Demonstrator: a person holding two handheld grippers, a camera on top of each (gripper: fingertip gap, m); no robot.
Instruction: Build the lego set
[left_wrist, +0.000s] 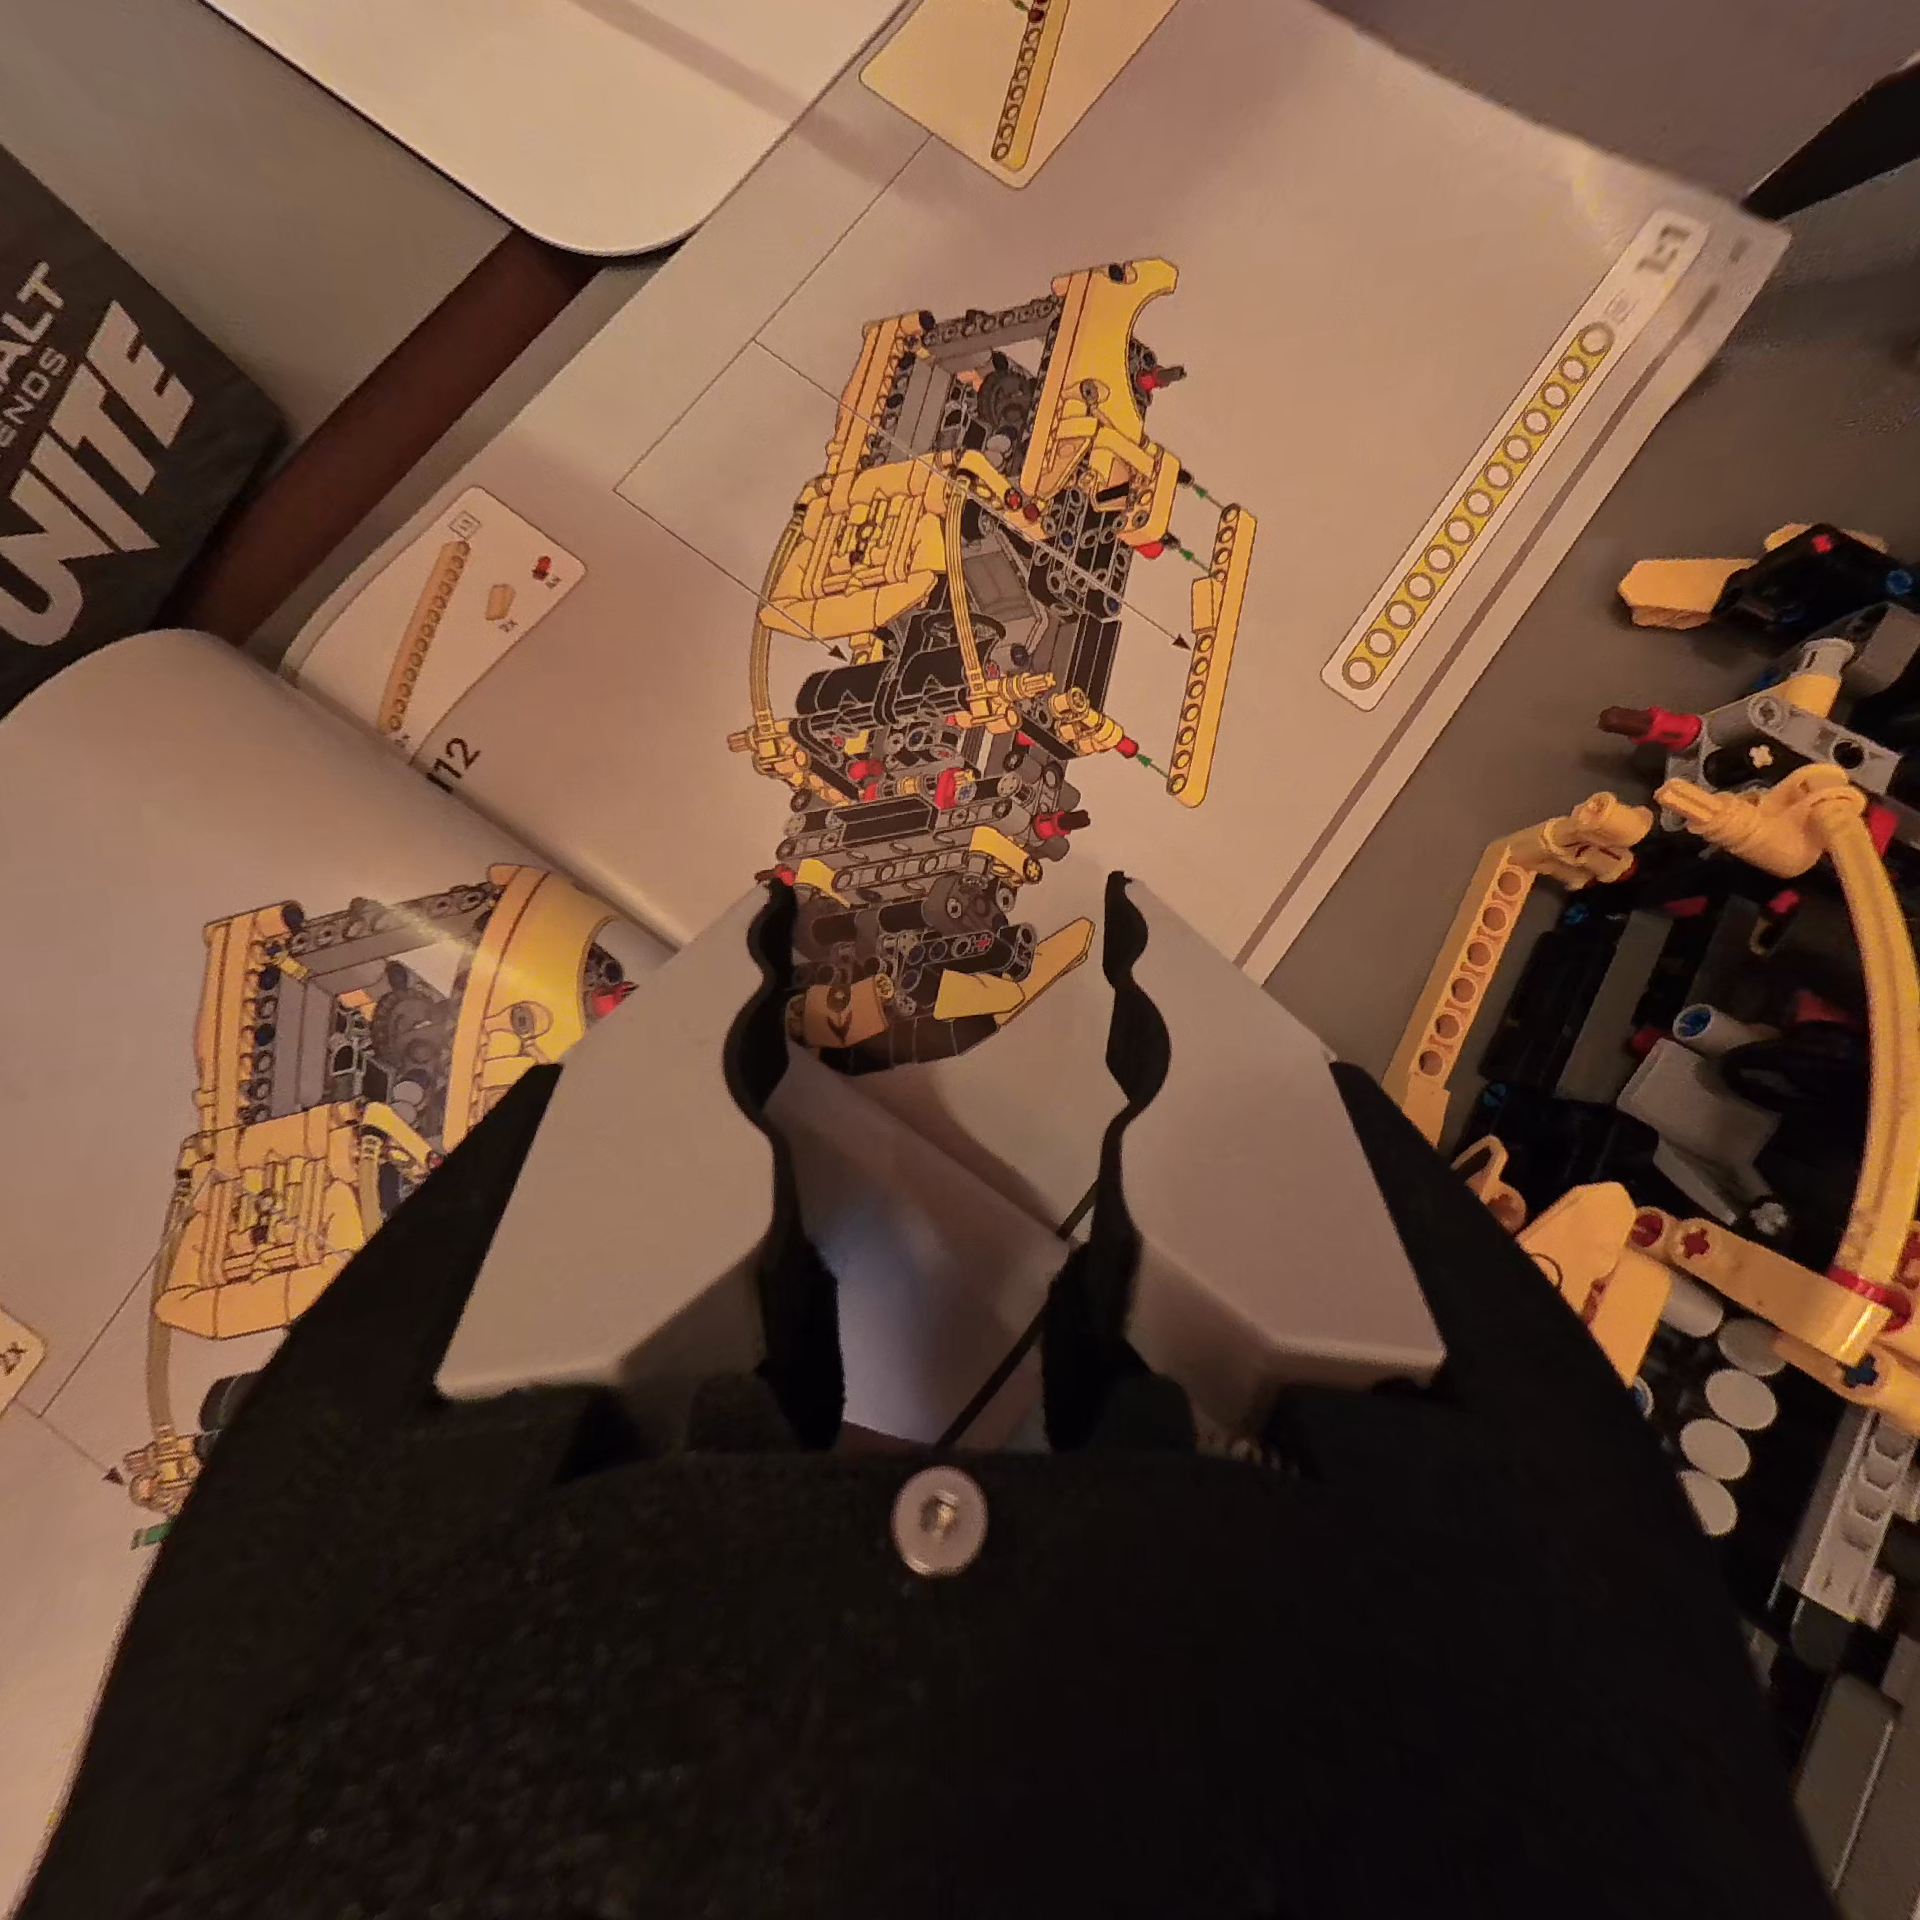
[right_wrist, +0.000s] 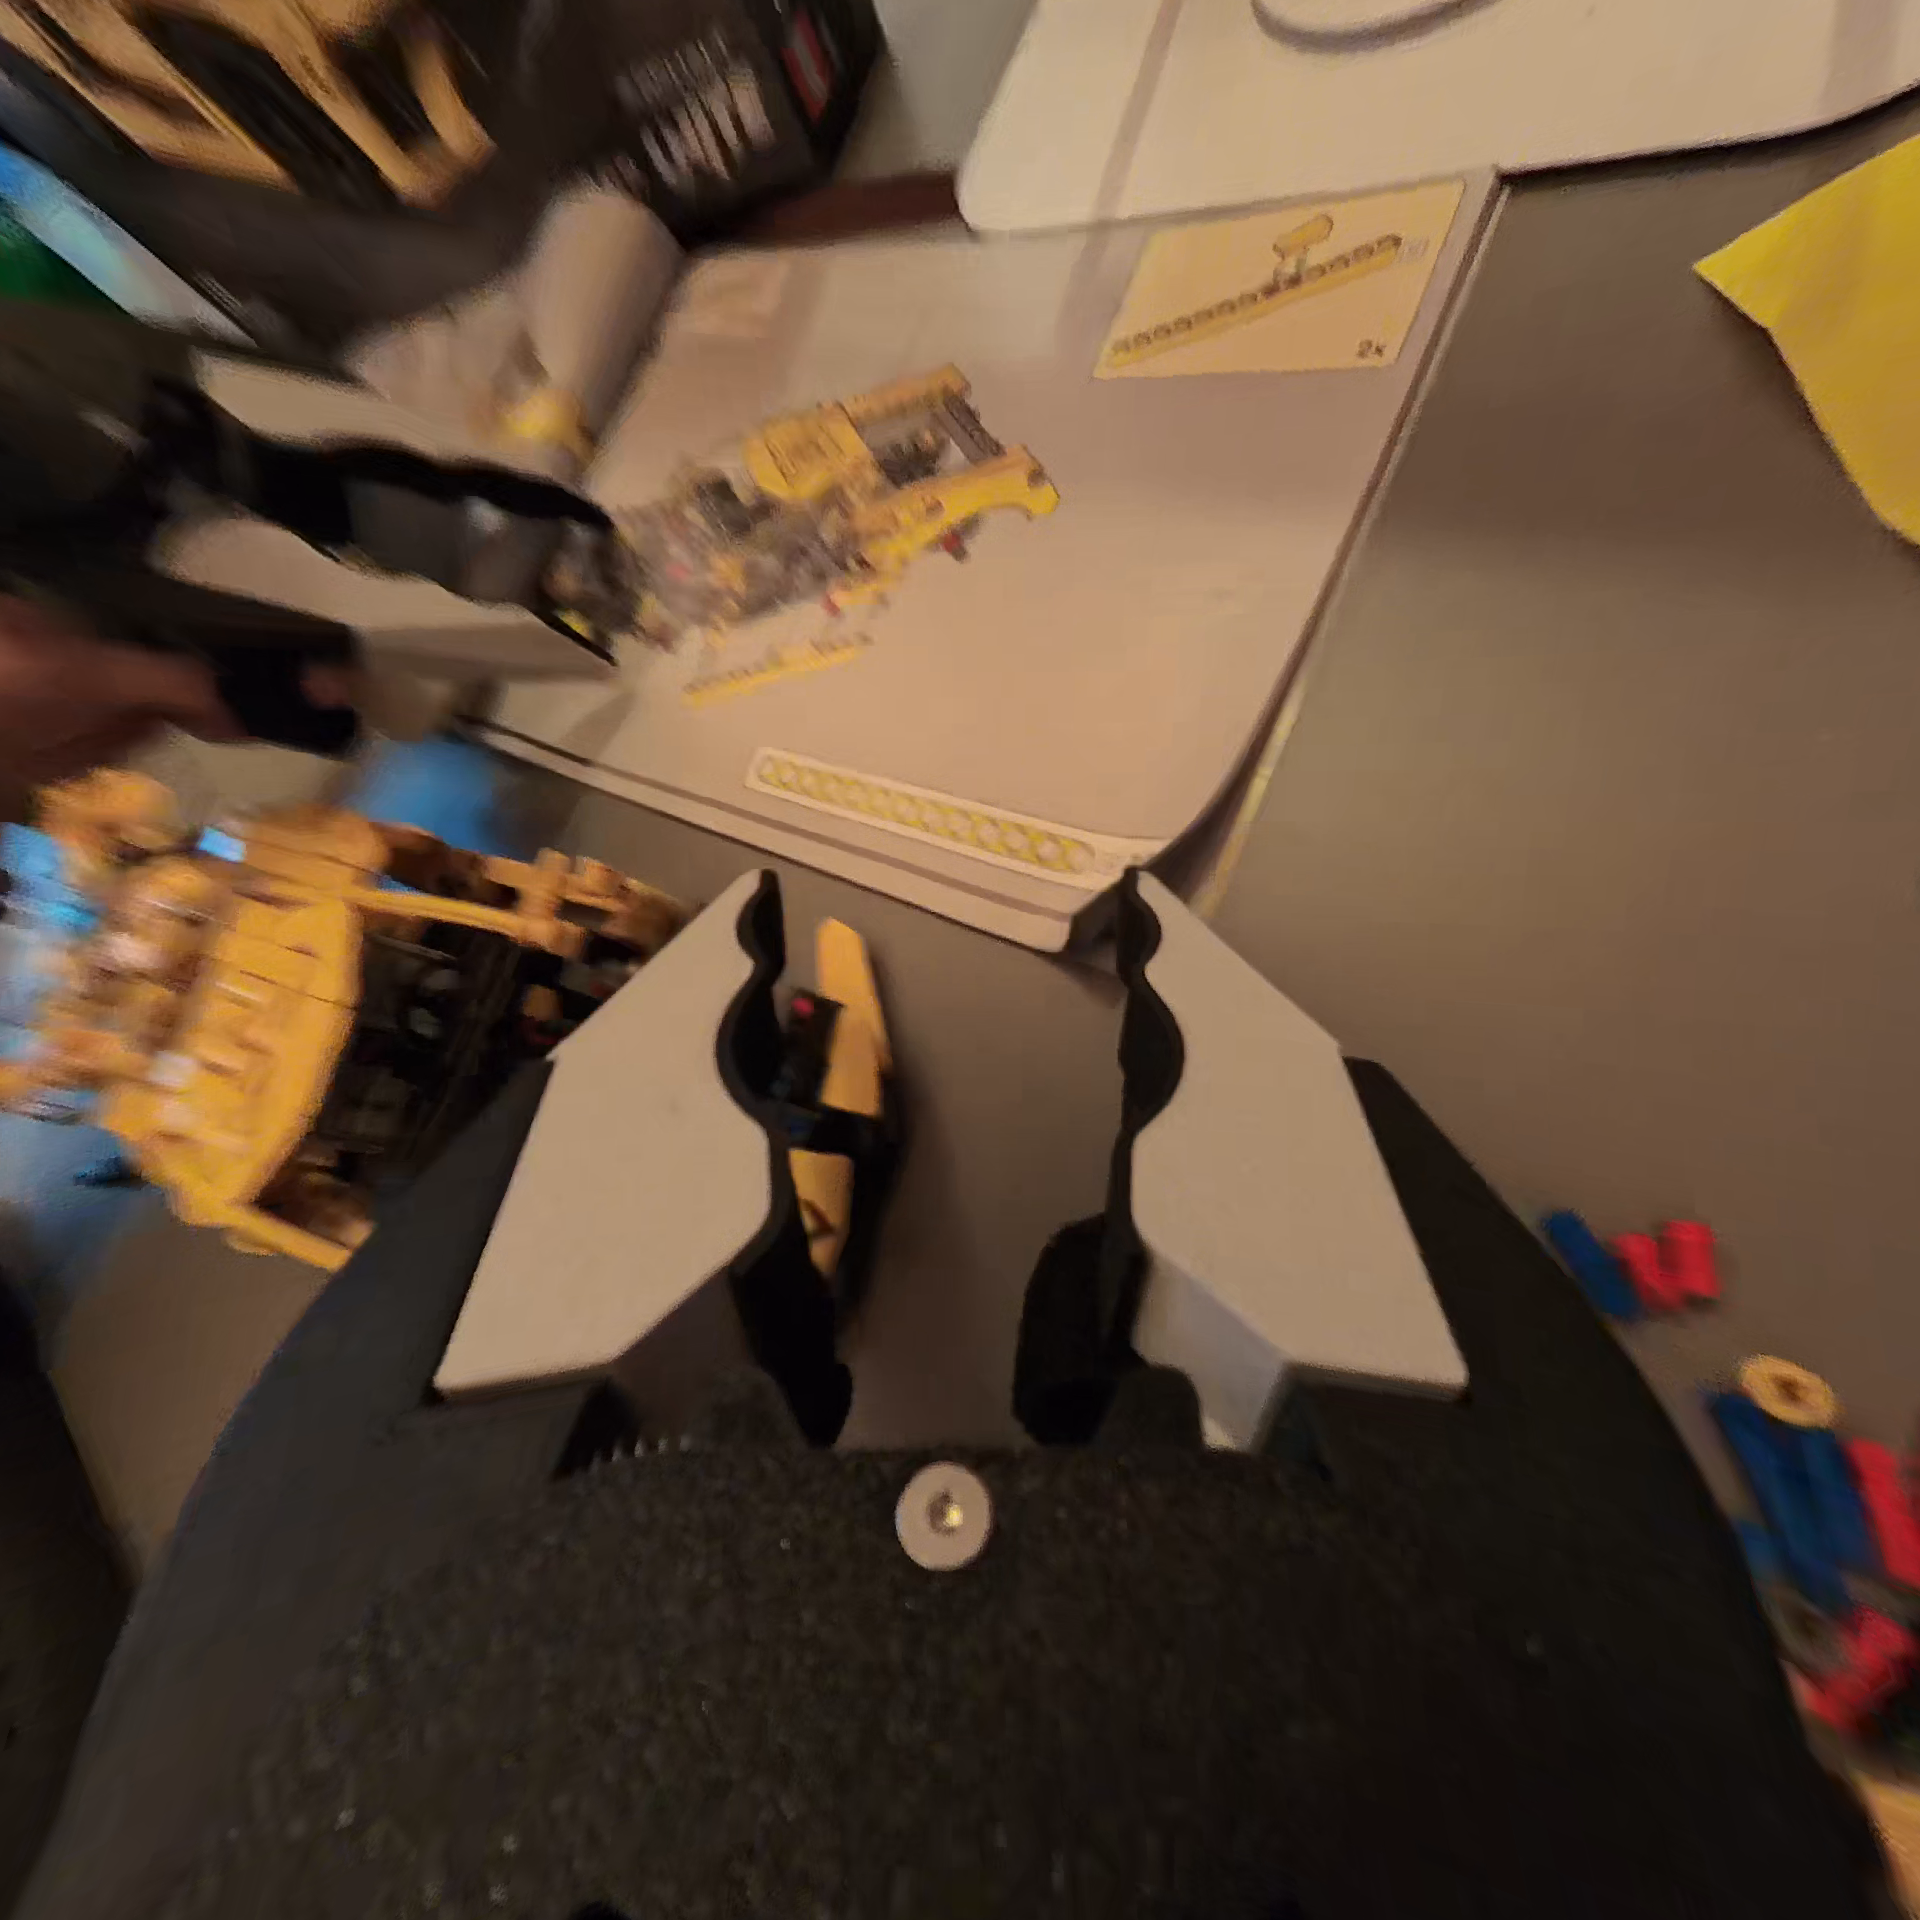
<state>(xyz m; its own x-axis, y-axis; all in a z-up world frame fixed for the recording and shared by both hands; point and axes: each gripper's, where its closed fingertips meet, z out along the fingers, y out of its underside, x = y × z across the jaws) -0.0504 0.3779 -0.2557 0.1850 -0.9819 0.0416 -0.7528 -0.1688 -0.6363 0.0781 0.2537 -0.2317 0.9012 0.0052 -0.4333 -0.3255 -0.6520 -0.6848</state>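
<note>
Build's well along: the yellow lego model (left_wrist: 1704, 1039) sits right of the open instruction booklet (left_wrist: 1039, 520), long side beams apparently still missing. Left gripper (left_wrist: 940, 956) hovers spread and empty; right gripper (right_wrist: 940, 966) likewise wide, empty (small yellow sub-assembly (right_wrist: 847, 1049) underneath).

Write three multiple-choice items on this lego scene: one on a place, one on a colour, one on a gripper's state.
1. What lies below the left gripper?
A. the open instruction booklet
B. a pile of loose pins
C. a plate

2. What colour is the sheet at the table's far right in the right wrist view?
A. green
B. yellow
C. white

3. How do the right gripper's jaws stand?
A. shut on a beam
B. shut and empty
C. open, empty

Answers: 1 A, printed build steps fill the gap between its fingers. 2 B, the yellow sheet lies past the booklet. 3 C, a clear gap, with a yellow and black piece on the table below.
</note>
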